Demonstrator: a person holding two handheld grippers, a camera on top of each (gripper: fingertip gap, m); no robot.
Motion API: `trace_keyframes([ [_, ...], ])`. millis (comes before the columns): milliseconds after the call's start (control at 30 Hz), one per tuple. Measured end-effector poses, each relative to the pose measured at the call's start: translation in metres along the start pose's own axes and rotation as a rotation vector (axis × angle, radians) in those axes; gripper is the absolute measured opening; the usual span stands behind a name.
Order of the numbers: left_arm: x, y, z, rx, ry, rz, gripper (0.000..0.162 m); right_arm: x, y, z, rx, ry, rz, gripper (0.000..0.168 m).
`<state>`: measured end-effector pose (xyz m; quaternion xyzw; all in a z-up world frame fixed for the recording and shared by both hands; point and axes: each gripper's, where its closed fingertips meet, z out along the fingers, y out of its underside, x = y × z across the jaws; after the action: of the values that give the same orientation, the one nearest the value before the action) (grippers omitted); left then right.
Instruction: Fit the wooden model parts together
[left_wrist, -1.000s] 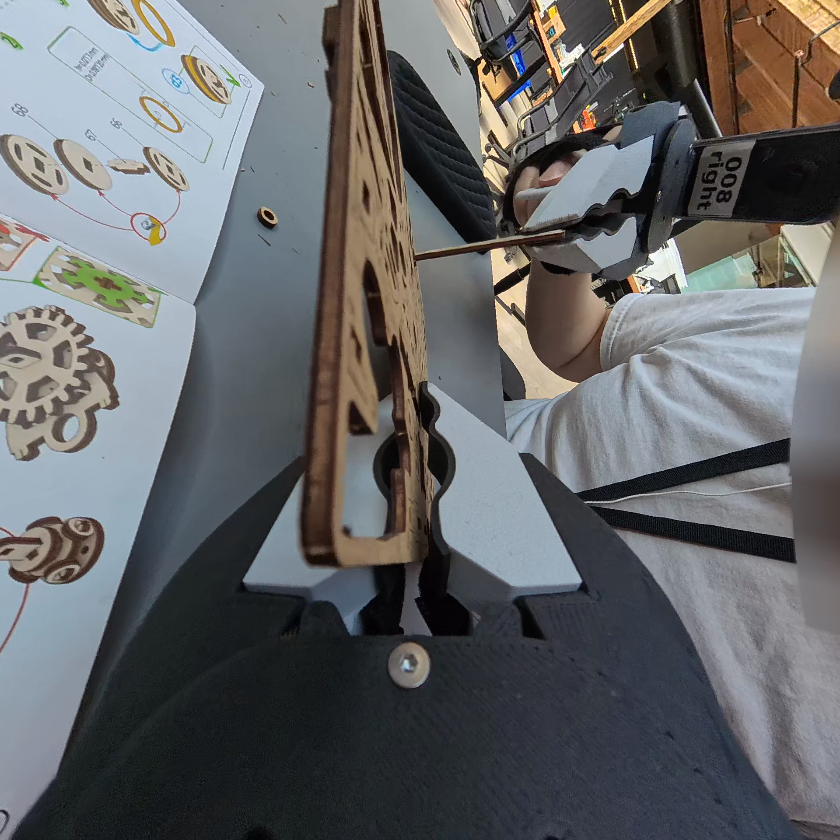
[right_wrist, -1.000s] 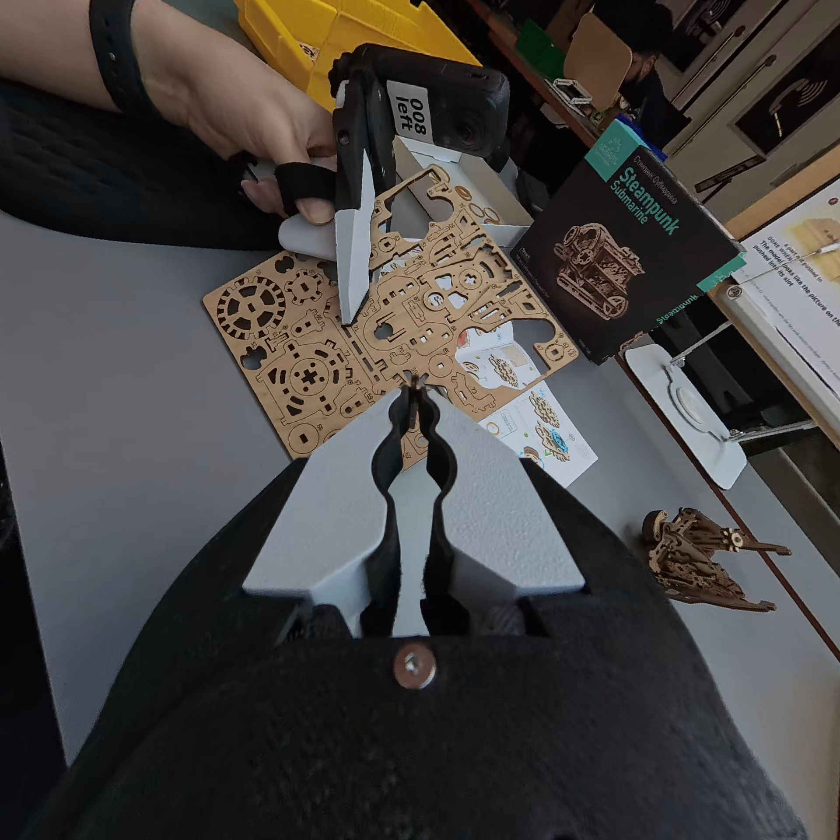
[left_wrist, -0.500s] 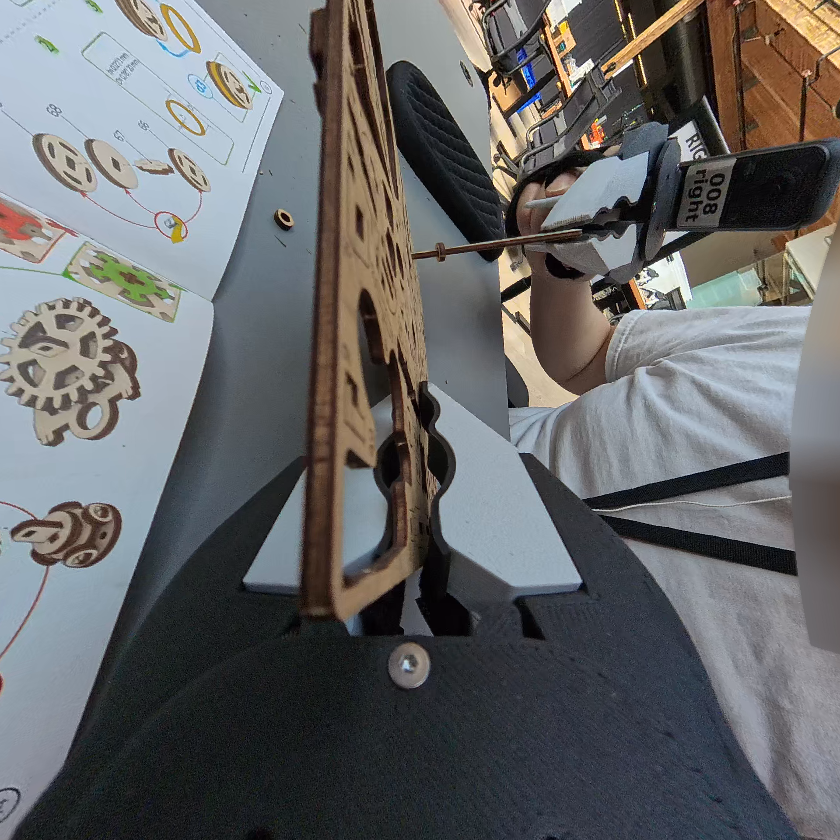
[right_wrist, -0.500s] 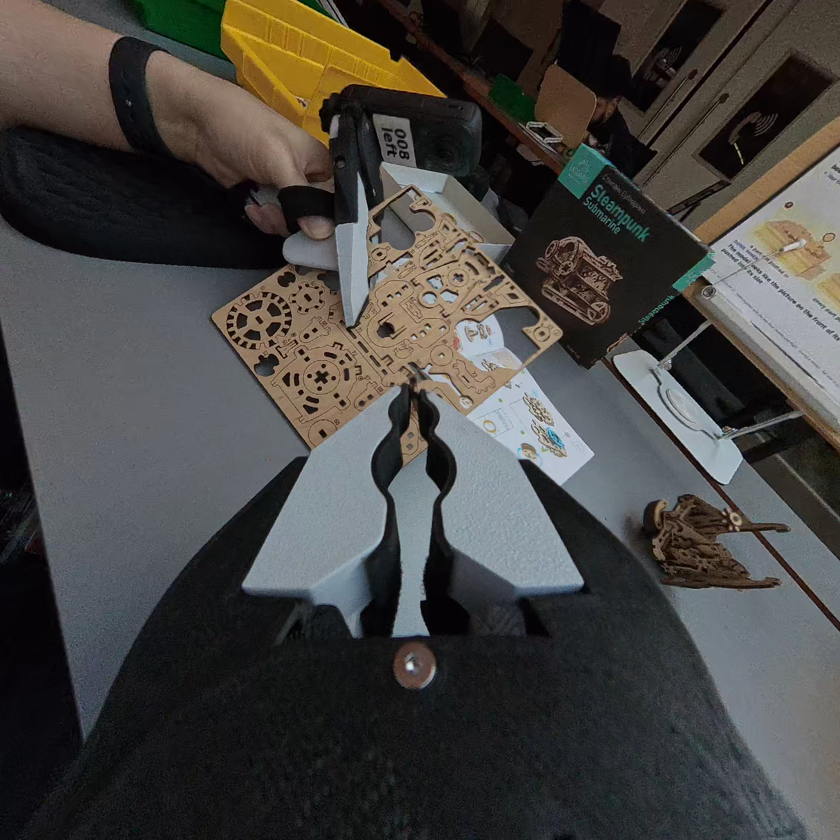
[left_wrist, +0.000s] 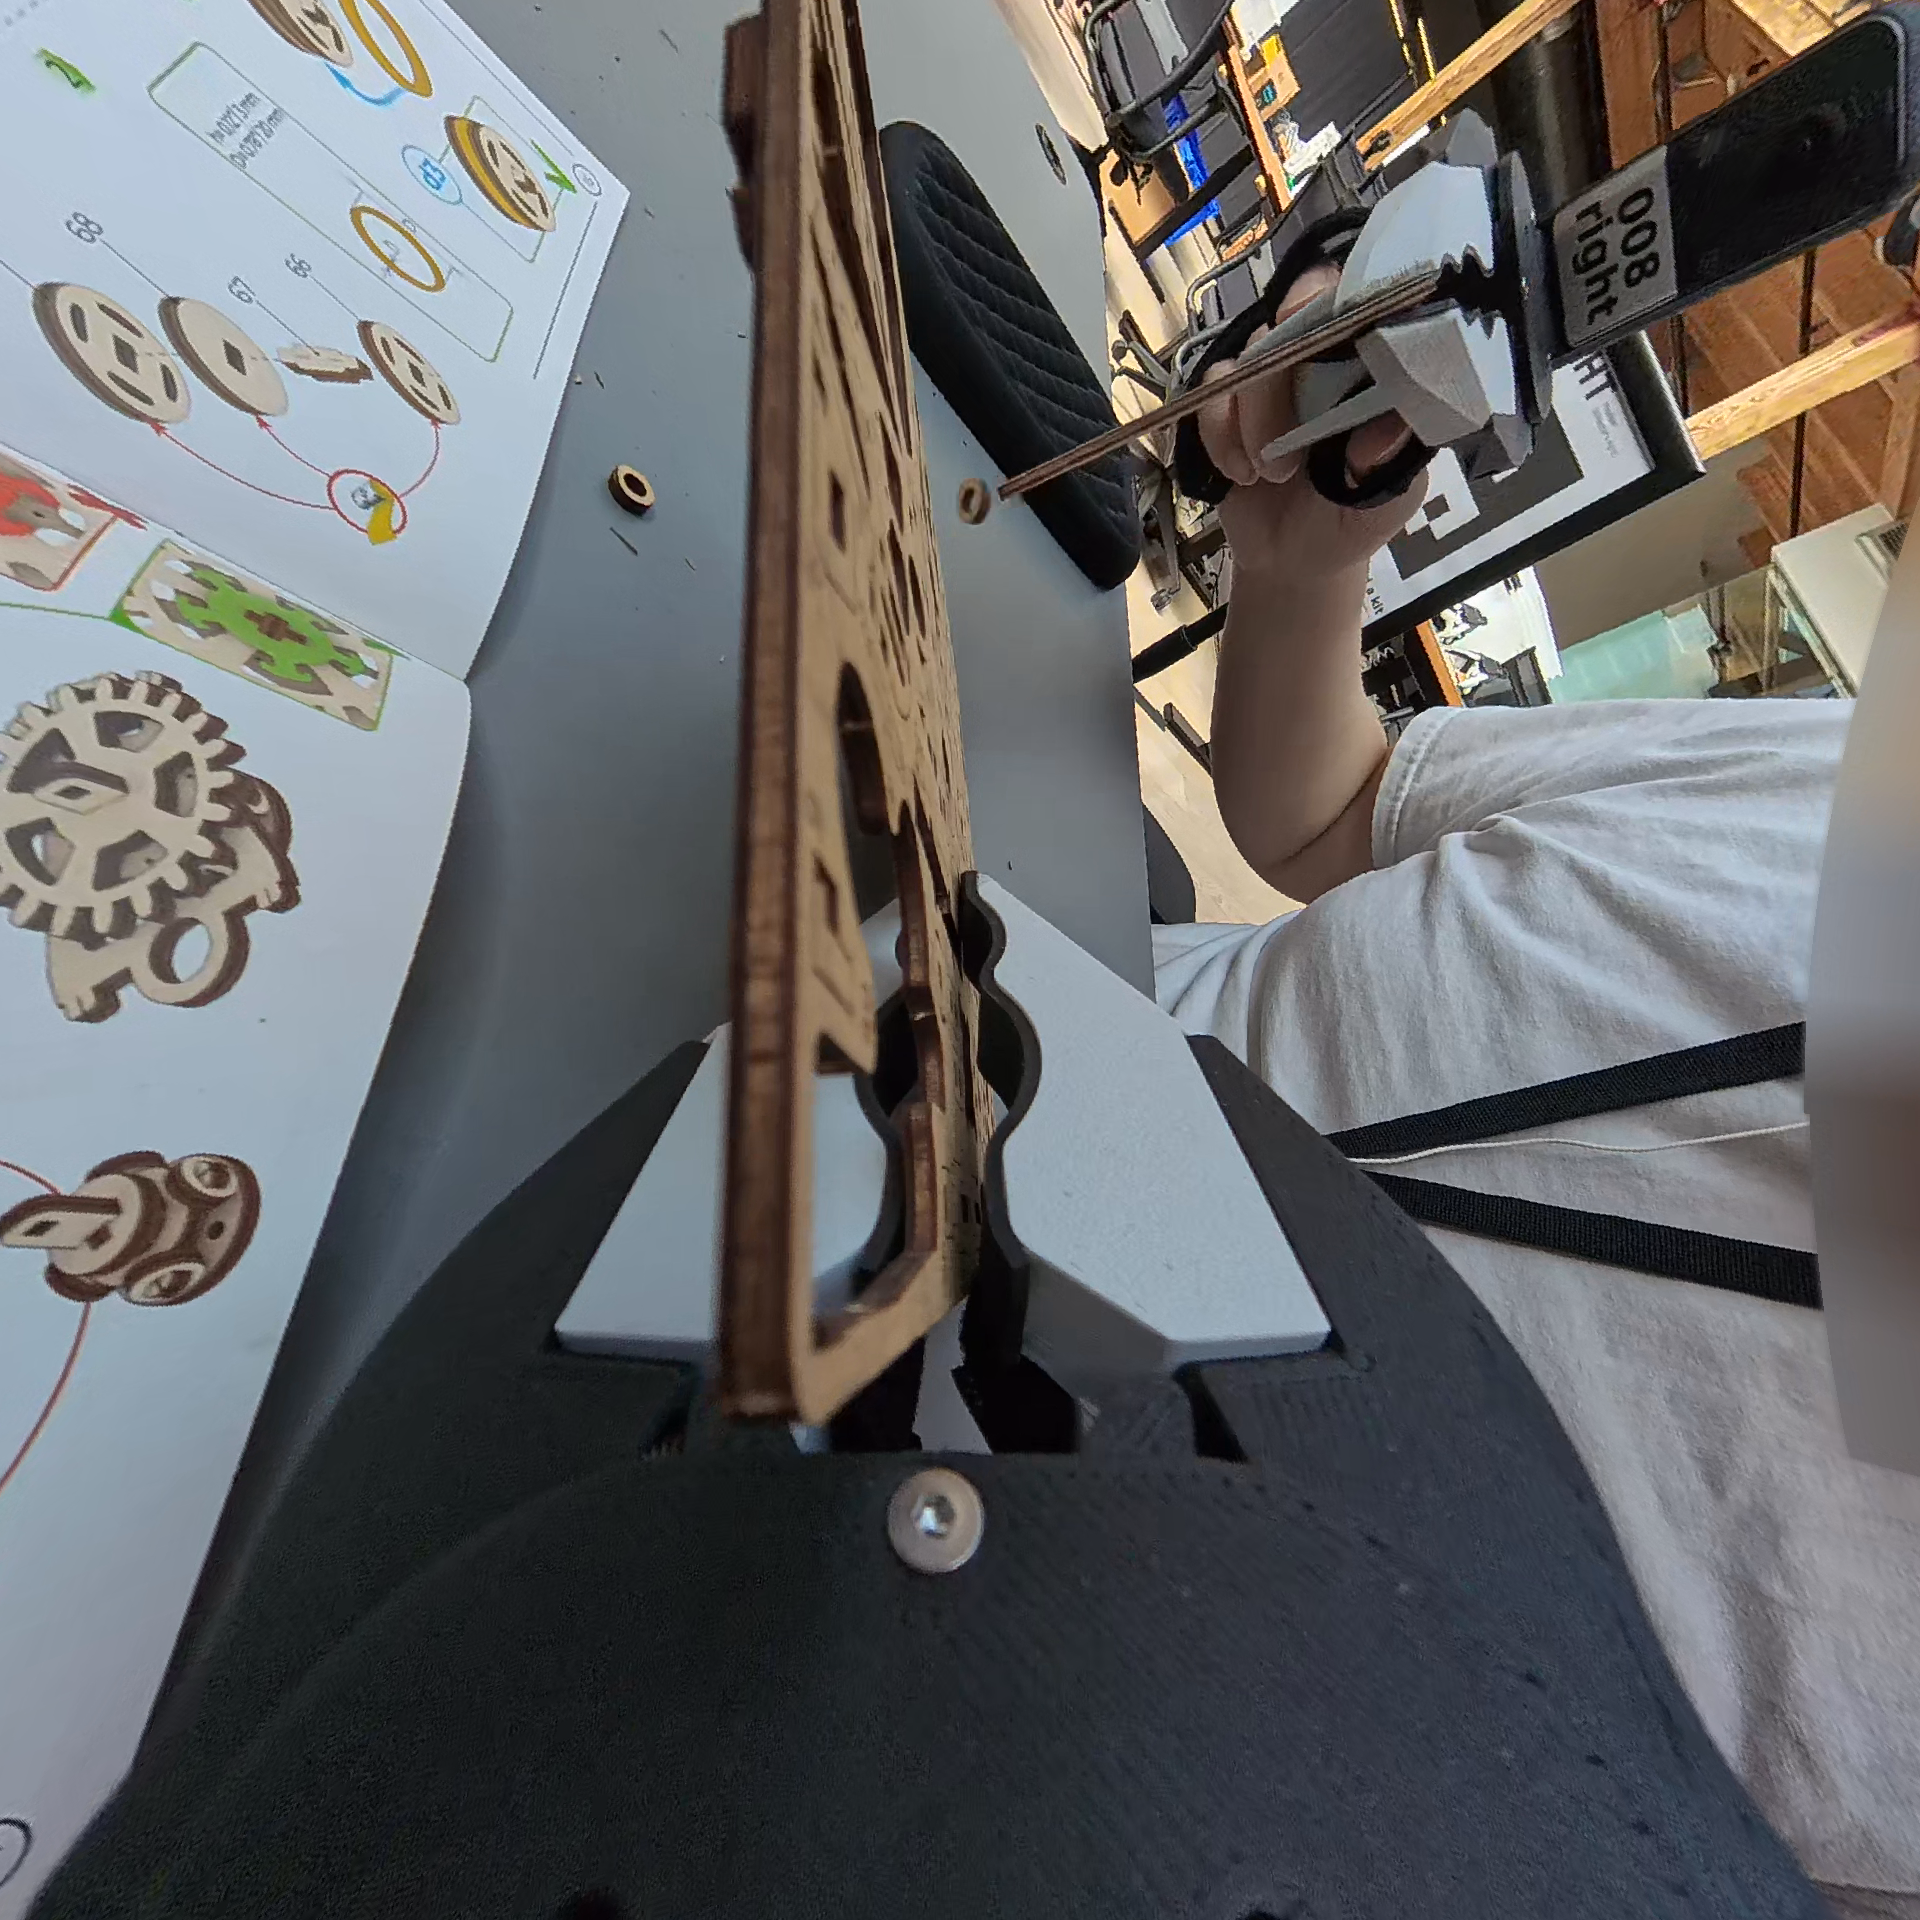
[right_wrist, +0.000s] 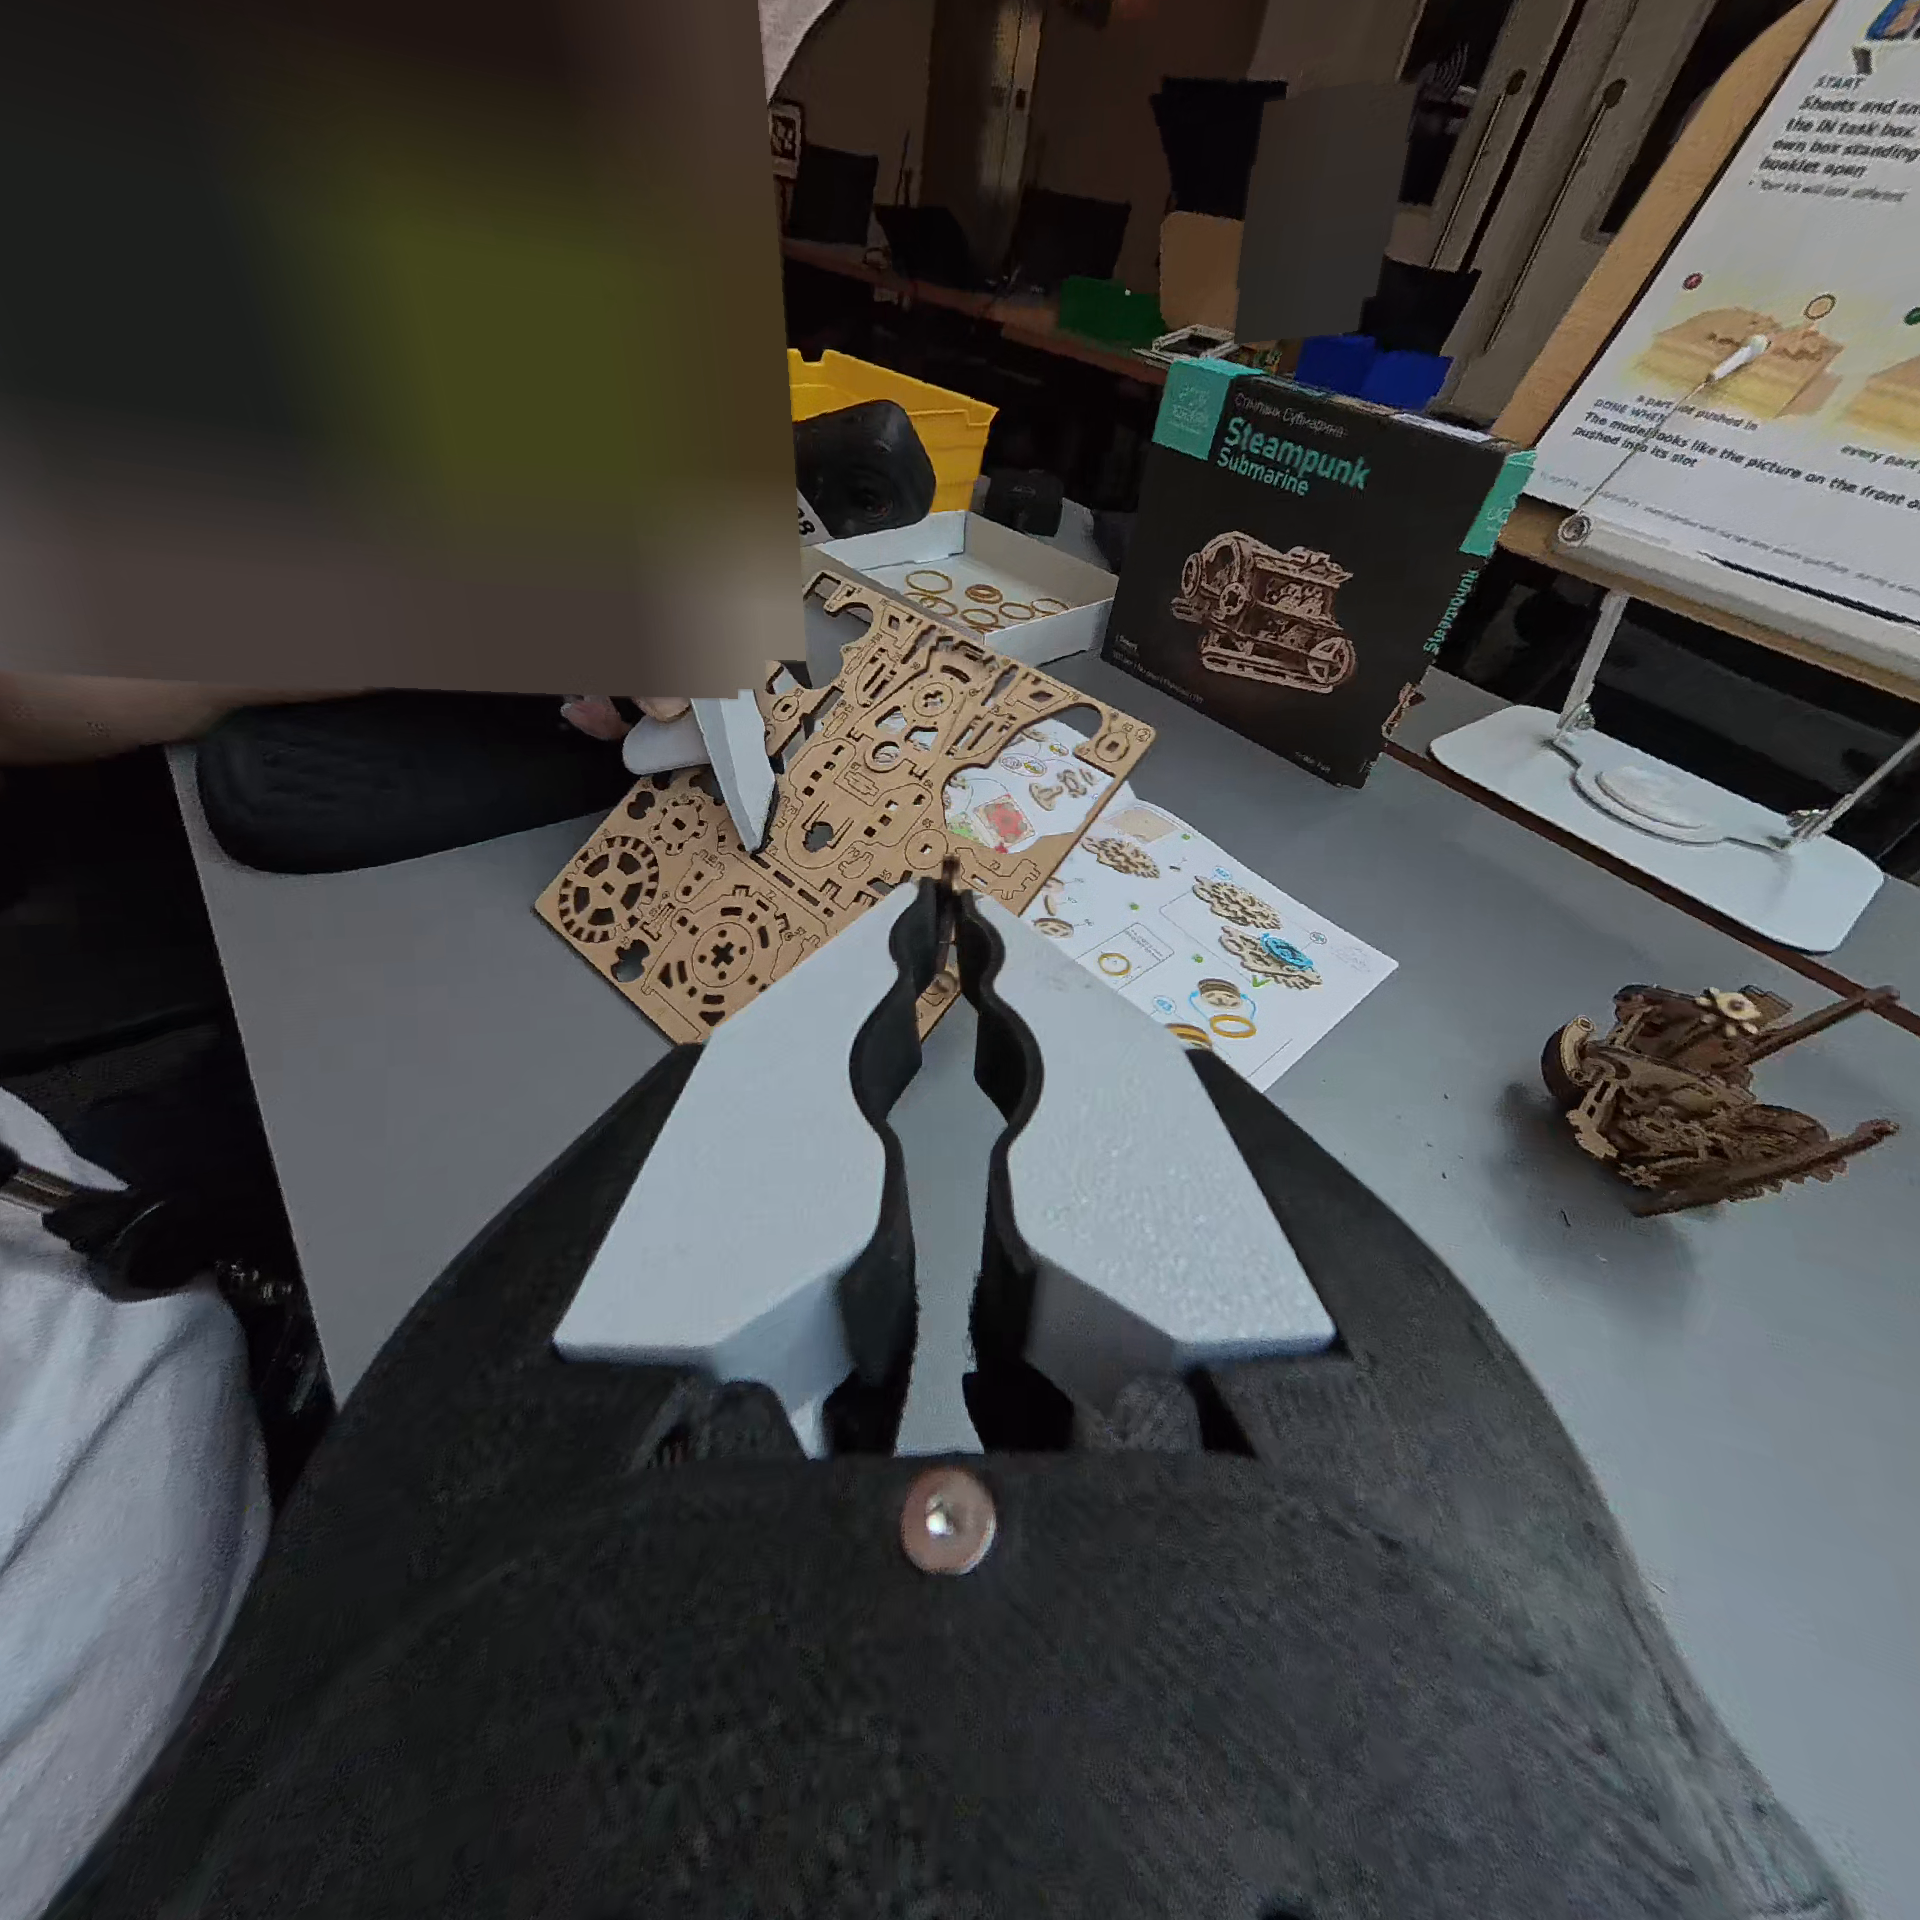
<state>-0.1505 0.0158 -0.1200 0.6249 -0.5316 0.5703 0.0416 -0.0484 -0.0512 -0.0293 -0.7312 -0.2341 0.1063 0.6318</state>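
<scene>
My left gripper (left_wrist: 925, 914) is shut on a laser-cut wooden sheet (left_wrist: 831, 623) and holds it on edge over the grey table. In the right wrist view its fingertips (right_wrist: 748, 790) pinch that sheet (right_wrist: 914, 727), and a second sheet with gears (right_wrist: 665, 904) lies under it. My right gripper (right_wrist: 943, 899) is shut on a thin wooden stick (right_wrist: 948, 878), seen end-on. In the left wrist view the right gripper (left_wrist: 1361, 301) holds the stick (left_wrist: 1195, 395) pointed at the sheet, its tip a short way off. A small wooden ring (left_wrist: 972, 501) sits just beyond the tip.
An open instruction booklet (left_wrist: 208, 520) lies left of the sheet, with another loose ring (left_wrist: 631, 488) beside it. A partly built wooden model (right_wrist: 1683, 1101), the kit box (right_wrist: 1299, 582), a white tray of rings (right_wrist: 987, 582) and a white stand (right_wrist: 1662, 821) are on the table. One gripper's finger ends stand about 15 centimeters off the other's. To reach the partly built wooden model (right_wrist: 1683, 1101) in a straight line is about 25 centimeters for my right fingers, about 30 centimeters for my left.
My right gripper has drawn the stick back from the sheet, up and to the right. The small ring that sat near the stick's tip is now off it.
</scene>
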Motion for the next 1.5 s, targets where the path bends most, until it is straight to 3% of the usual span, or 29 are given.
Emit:
trace_keyframes([
  [267,-0.001,0.000,0.000,0.001,-0.002,-0.008,0.000,-0.005,0.015,0.012,-0.056,-0.006,-0.059,0.001],
  [633,-0.003,-0.001,-0.003,0.015,-0.003,-0.026,0.000,-0.015,0.011,0.012,-0.042,-0.011,-0.128,0.001],
  [1000,-0.004,-0.001,-0.007,0.020,0.049,-0.073,0.000,0.030,0.000,-0.001,-0.062,-0.016,-0.071,0.001],
  [1200,-0.004,0.000,-0.006,0.012,0.033,-0.060,0.000,0.010,-0.001,0.016,-0.059,-0.108,-0.088,0.001],
  [1500,-0.005,0.000,-0.006,0.011,0.033,-0.063,0.000,-0.004,-0.001,0.011,-0.084,-0.108,-0.126,0.001],
])
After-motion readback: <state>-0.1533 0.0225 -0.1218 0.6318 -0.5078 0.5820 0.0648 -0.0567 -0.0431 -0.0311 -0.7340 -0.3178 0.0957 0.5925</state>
